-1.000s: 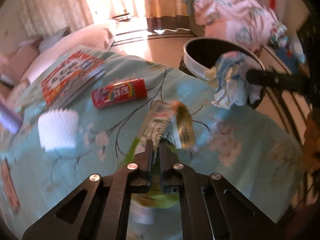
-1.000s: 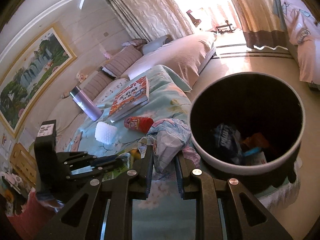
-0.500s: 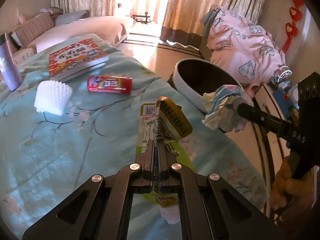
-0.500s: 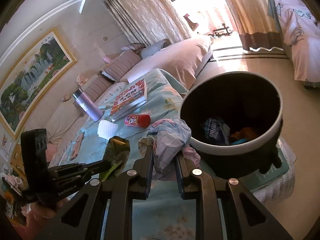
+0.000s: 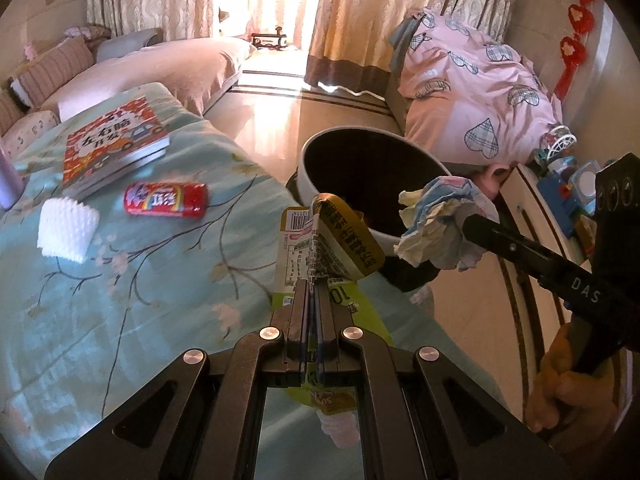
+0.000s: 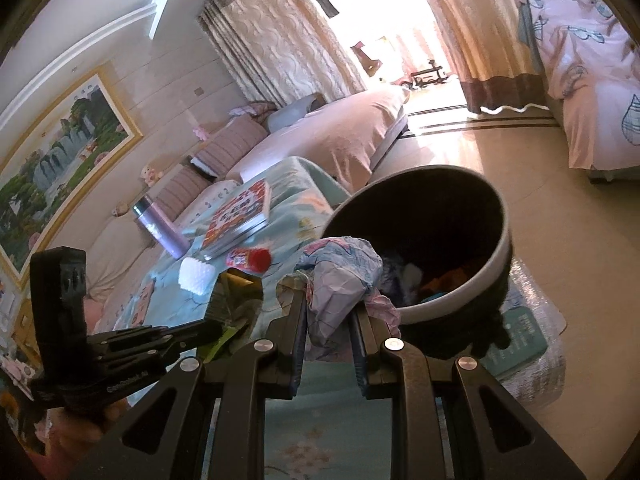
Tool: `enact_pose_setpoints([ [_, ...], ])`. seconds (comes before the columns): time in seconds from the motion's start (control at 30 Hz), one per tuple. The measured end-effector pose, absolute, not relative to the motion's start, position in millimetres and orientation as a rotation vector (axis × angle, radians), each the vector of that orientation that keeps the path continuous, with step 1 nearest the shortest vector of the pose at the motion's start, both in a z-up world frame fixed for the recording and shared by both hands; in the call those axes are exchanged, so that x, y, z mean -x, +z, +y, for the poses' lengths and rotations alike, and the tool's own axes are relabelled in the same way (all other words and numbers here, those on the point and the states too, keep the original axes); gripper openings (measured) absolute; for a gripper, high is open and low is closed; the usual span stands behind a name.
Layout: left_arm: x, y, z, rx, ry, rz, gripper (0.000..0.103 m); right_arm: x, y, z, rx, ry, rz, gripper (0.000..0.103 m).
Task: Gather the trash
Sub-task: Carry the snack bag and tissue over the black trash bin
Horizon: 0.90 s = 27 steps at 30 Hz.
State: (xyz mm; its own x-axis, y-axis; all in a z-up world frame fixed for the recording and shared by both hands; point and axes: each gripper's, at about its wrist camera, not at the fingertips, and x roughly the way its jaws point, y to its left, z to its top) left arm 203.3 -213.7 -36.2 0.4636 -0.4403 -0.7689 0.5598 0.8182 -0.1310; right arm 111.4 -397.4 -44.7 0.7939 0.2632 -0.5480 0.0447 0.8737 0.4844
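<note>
My left gripper (image 5: 313, 292) is shut on a flattened green and gold drink pouch (image 5: 340, 240), held above the bed's edge, short of the bin. My right gripper (image 6: 329, 308) is shut on a crumpled ball of paper (image 6: 340, 280), held at the near rim of the round black bin (image 6: 460, 280). The bin (image 5: 360, 168) stands on the floor beside the bed and holds some trash. In the left wrist view the paper ball (image 5: 440, 220) hangs over the bin's right rim. The left gripper and pouch (image 6: 236, 300) show at the lower left of the right wrist view.
On the teal floral bedspread (image 5: 140, 280) lie a red candy tube (image 5: 166, 200), a white paper cup liner (image 5: 66, 228) and a red book (image 5: 112, 140). A purple flask (image 6: 160, 228) stands beyond. A pink quilt pile (image 5: 472, 92) lies past the bin.
The left gripper has lifted the pouch off the bedspread and carried it toward the bin. The right gripper keeps the paper ball and has shifted slightly at the bin's rim.
</note>
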Motion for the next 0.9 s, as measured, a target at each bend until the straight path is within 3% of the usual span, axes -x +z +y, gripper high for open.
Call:
enact_pose_setpoints([
  [0.9, -251, -28, -301, -0.233, -0.635, 0.926, 0.002, -150, -41, -446, -0.435, 0.052, 0.690, 0.020],
])
